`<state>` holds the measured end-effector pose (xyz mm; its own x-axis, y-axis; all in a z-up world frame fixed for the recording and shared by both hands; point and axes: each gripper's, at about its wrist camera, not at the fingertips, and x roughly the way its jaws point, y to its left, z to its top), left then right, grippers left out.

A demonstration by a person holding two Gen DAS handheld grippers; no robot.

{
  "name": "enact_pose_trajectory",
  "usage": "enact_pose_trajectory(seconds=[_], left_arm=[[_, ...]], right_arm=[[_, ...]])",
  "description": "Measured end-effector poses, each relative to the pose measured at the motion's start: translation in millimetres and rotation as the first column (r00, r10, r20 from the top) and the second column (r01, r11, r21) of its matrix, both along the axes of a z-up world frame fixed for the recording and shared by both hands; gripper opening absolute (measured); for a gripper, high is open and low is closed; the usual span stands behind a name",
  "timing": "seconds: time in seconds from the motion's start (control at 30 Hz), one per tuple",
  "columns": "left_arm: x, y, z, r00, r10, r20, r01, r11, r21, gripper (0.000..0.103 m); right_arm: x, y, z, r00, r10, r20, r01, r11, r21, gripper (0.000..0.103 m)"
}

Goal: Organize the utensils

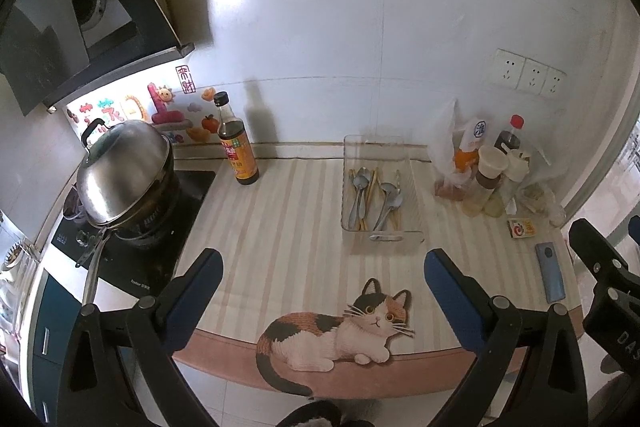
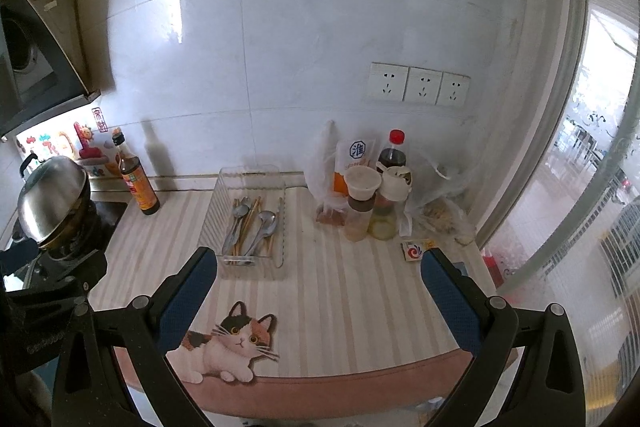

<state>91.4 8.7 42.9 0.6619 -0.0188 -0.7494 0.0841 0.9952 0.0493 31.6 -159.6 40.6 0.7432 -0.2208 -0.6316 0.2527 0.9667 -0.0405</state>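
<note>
A clear plastic tray (image 1: 412, 187) stands on the striped counter mat near the wall; it also shows in the right wrist view (image 2: 212, 215). Inside lie several metal spoons (image 1: 386, 203) (image 2: 262, 223) and wooden chopsticks (image 1: 372, 187) (image 2: 250, 223). My left gripper (image 1: 322, 263) is open and empty, held back over the counter's front edge, well short of the tray. My right gripper (image 2: 318, 263) is open and empty too, also back from the tray, to its right.
A dark sauce bottle (image 1: 236, 143) stands left of the tray. A steel pot (image 1: 124, 171) sits on the stove at left. Condiment bottles and bags (image 1: 488, 163) crowd the right back corner. A small box (image 1: 521, 228) and a phone (image 1: 551, 277) lie at right.
</note>
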Motion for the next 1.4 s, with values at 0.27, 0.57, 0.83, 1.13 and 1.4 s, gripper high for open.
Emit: enact_pose_trajectory(seconds=[0.27, 0.57, 0.83, 1.13, 1.4], left_arm=[[5, -3, -1, 1.000, -0.001, -0.005, 0.001, 1.000, 0.001, 0.103], [6, -3, -1, 1.000, -0.004, -0.005, 0.004, 1.000, 0.001, 0.103], [8, -4, -4, 1.000, -0.005, -0.010, 0.005, 1.000, -0.001, 0.103], [8, -4, -7, 1.000, -0.006, -0.006, 0.006, 1.000, -0.006, 0.103], [8, -4, -6, 1.000, -0.009, -0.006, 0.009, 1.000, -0.007, 0.103]], right_arm=[[8, -2, -2, 1.000, 0.001, -0.011, -0.001, 1.000, 0.001, 0.103], [14, -1, -6, 1.000, 0.012, -0.020, -0.012, 1.000, 0.003, 0.103], [16, 1, -8, 1.000, 0.012, -0.022, -0.012, 1.000, -0.001, 0.103], [16, 3, -11, 1.000, 0.016, -0.024, -0.016, 1.000, -0.005, 0.103], [15, 4, -12, 1.000, 0.017, -0.024, -0.018, 1.000, -0.008, 0.103]])
